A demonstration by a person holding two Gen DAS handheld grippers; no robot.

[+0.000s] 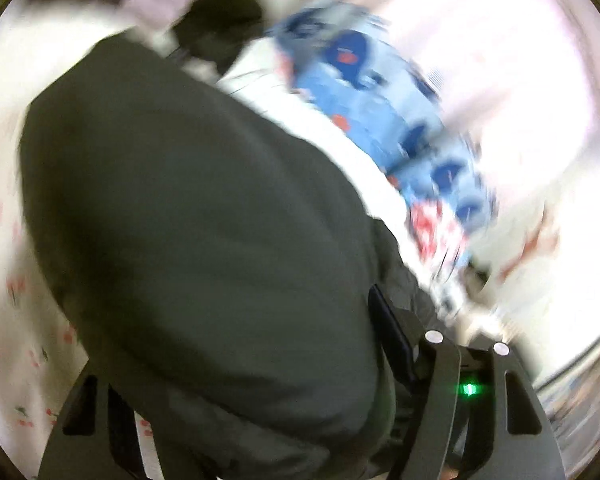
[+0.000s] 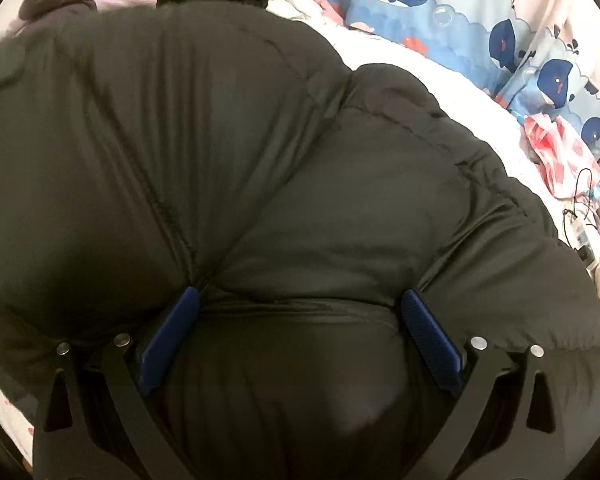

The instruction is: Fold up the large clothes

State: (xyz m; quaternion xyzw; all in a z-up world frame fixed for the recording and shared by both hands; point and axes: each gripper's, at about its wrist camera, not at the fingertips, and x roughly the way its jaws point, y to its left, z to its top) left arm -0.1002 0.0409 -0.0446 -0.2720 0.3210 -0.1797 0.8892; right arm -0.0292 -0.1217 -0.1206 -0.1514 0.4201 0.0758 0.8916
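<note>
Black puffer jacket (image 2: pixel 284 184) bulges between the right gripper (image 2: pixel 300 344) fingers, spread wide, pads pressing its padding; left gripper (image 1: pixel 260 360) grip unclear, blurred. Jacket lies bunched on the bed (image 2: pixel 440 92) beside the whale pillow (image 2: pixel 420 4); fold barely begun

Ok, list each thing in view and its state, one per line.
Black puffer jacket: bunched and puffy on the bed, not folded flat.
Right claw: wide apart, pressed into the jacket, padding bulging between its pads.
Left claw: jacket fabric between its fingers; grip unclear, view blurred.
Whale-print bedding: crumpled along the far edge.
</note>
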